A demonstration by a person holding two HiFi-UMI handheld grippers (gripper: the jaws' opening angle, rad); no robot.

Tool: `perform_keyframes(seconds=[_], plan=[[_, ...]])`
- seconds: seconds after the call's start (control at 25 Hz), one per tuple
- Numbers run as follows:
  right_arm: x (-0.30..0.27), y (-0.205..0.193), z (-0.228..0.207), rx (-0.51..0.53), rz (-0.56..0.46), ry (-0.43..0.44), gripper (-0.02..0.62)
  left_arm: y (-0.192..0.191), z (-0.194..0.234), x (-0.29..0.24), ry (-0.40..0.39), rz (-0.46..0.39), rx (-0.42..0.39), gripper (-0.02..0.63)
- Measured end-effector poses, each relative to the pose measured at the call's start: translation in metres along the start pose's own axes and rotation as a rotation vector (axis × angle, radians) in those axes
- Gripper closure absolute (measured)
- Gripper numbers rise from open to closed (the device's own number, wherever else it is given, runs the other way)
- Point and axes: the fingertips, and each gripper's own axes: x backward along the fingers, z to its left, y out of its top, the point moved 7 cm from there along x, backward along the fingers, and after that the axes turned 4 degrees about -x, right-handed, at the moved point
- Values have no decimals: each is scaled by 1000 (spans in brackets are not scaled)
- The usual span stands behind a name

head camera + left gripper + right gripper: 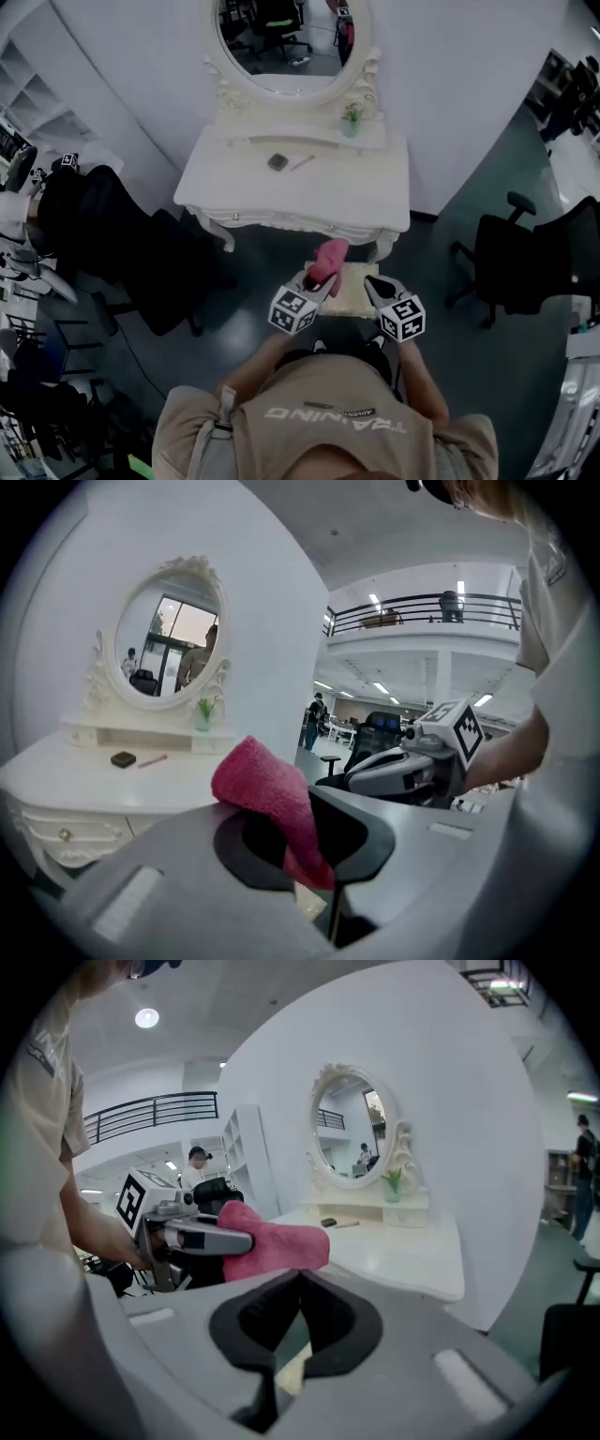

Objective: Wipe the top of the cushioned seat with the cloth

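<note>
A pink cloth [329, 260] hangs over the cream cushioned seat [351, 291], which stands in front of the white vanity table. My left gripper [321, 279] is shut on the cloth, and in the left gripper view the cloth [269, 796] bulges up out of the closed jaws. My right gripper [372, 282] hovers beside it over the seat's right part, shut with nothing held. In the right gripper view its tips [298, 1281] meet, and the left gripper [199, 1237] with the cloth [278, 1247] shows just beyond. Both grippers cover most of the seat.
The vanity table [234, 187] carries an oval mirror [292, 42], a small dark case [277, 161], a pink pen [302, 162] and a little plant [352, 116]. Black office chairs stand at left [141, 258] and right [525, 258].
</note>
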Motion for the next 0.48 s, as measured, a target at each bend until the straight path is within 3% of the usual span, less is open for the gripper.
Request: perform_keyframes(seconds=[0.12,0.28,0.48], plan=[[-7,40,1,94,-45,-3,592,20,13,-1,18,-19,-97,563],[-10,83,18,188,-92,8,592,48,25,17,42,-66,-112,564],[1,130,32,234,-197,-29,591,100,34,35,80,-190,-145,563]])
